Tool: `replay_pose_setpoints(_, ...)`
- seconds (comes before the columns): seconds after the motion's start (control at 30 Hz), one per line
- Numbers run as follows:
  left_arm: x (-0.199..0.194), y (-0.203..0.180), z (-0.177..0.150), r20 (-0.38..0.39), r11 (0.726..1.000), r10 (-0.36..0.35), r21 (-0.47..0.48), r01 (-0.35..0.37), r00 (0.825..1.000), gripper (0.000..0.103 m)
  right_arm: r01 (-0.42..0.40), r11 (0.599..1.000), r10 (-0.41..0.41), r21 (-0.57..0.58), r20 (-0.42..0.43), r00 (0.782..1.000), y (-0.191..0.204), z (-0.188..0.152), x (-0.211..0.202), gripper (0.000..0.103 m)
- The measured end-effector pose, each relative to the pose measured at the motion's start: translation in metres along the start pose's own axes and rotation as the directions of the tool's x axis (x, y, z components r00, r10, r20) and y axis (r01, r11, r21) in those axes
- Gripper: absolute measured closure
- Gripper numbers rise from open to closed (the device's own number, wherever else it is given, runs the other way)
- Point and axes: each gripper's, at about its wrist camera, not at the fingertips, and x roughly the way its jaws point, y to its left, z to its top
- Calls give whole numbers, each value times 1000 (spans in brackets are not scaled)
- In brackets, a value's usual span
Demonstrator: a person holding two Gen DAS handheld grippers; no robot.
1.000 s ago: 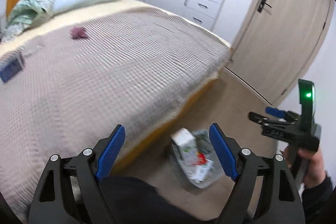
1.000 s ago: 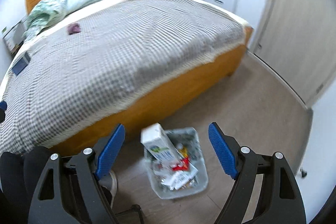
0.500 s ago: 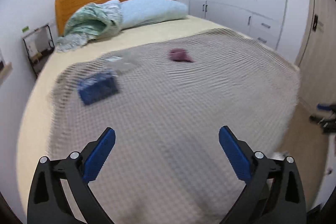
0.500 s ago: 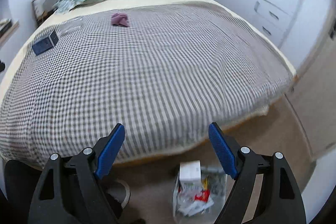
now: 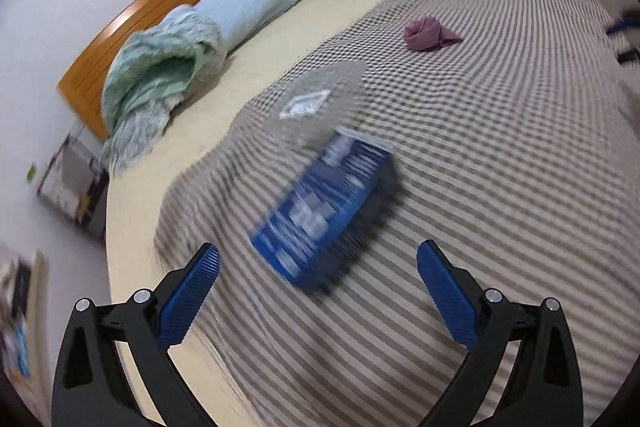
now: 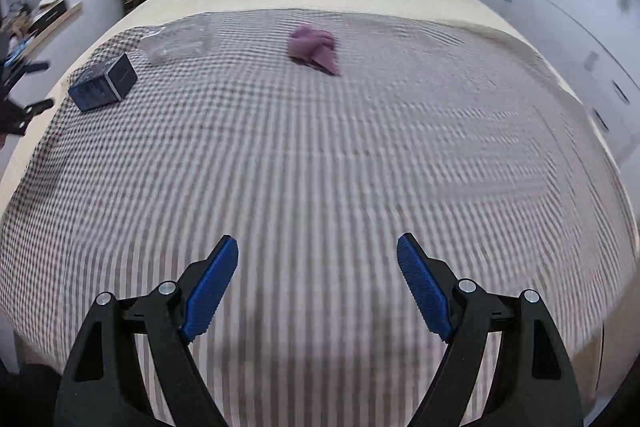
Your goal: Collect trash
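With both views smeared by motion, detail was soft, but the layout was readable. Left gripper (image 5: pixel 318 269) had its jaws spread as wide as they go, having just been opening, nothing between them. Right gripper (image 6: pixel 318 261) was also released and empty, over bare checked blanket (image 6: pixel 320 155) at the near edge of the bed.

Trash candidates sat on the blanket's far left part:
- blue box (image 5: pixel 324 211), lying flat just ahead of the left fingertips, not touched. In the right view it was far left, well apart from that gripper.
- clear plastic piece (image 5: pixel 320 103), touching or just beyond the box's far end; blur made it hard to say whether it was a lid or a wrapper.
- purple crumpled item (image 5: pixel 430 34), farther and to the right, apart from both.

Judgement: step in hand was the left approach to the box. To do it well:
- slow down before contact; the blur suggested too much speed for a clean grab.
- line the jaws across the box's short sides, not its length. It lay diagonal to the jaws, so roll the wrist to square up.
- come down so the pads straddle the box without digging into the blanket, or fabric gets pinched with it.
- soft bedding gives, so close firmly on the cardboard walls, then lift straight.

Right gripper looked best placed for the purple item next.
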Motion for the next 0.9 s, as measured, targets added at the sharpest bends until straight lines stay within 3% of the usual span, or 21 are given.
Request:
replay_pose_setpoints(0.1, 32, 20, 12, -9, 999, -40, 29, 40, 999, 7, -12, 999, 12, -35, -2, 1000, 0, 48, 43, 25)
replay_pose_setpoints(0.2, 69, 26, 14, -87, 987, -158, 24, 160, 984, 7, -26, 999, 26, -29, 6, 1000, -4, 95, 85, 25)
replay_pose_setpoints(0.27, 78, 21, 12, -71, 984, -161, 63, 166, 984, 7, -43, 999, 43, 5, 23, 999, -7, 121, 111, 25)
replay_pose_setpoints(0.37, 95, 16, 3, -78, 979, -204, 6, 205, 976, 7, -35, 999, 33, 34, 79, 996, -14, 152, 146, 25)
replay_pose_setpoints(0.47, 100, 14, -17, -12, 991, -132, -12, 132, 991, 8, 41, 999, -41, 13, 76, 996, -15, 179, 190, 27)
replay_pose_setpoints(0.5, 100, 17, -20, -2, 991, -131, -24, 131, 991, 8, 54, 998, -54, 16, 51, 997, -17, 187, 207, 38)
replay_pose_setpoints(0.53, 98, 20, -23, 4, 989, -138, -55, 138, 990, 8, 35, 999, -36, 22, 31, 999, -19, 187, 214, 41)
replay_pose_setpoints(0.57, 95, 24, -24, 8, 985, -146, -87, 147, 989, 13, 14, 999, -14, 31, 14, 1000, -20, 186, 219, 54)
replay_pose_setpoints(0.6, 88, 29, -25, 25, 977, -158, -144, 160, 987, 23, 4, 999, -4, 32, 0, 1000, -17, 184, 222, 78)
replay_pose_setpoints(0.63, 82, 31, -28, 31, 971, -164, -171, 167, 986, 25, 18, 1000, -19, 26, 14, 1000, -12, 181, 218, 81)
replay_pose_setpoints(0.67, 78, 32, -26, 31, 966, -172, -192, 175, 985, 30, 29, 999, -29, 13, 18, 999, -5, 175, 211, 96)
replay_pose_setpoints(0.73, 71, 24, -28, 5, 960, -168, -228, 164, 986, 31, 8, 1000, -7, -6, 26, 1000, 6, 162, 195, 96)
replay_pose_setpoints(0.8, 62, 14, -32, -27, 958, -117, -265, 105, 993, 34, -14, 999, 16, -36, 38, 999, 18, 144, 171, 97)
replay_pose_setpoints(0.9, 41, 0, -43, -81, 936, -80, -350, 47, 993, 38, -72, 995, 74, -62, 32, 997, 33, 103, 129, 97)
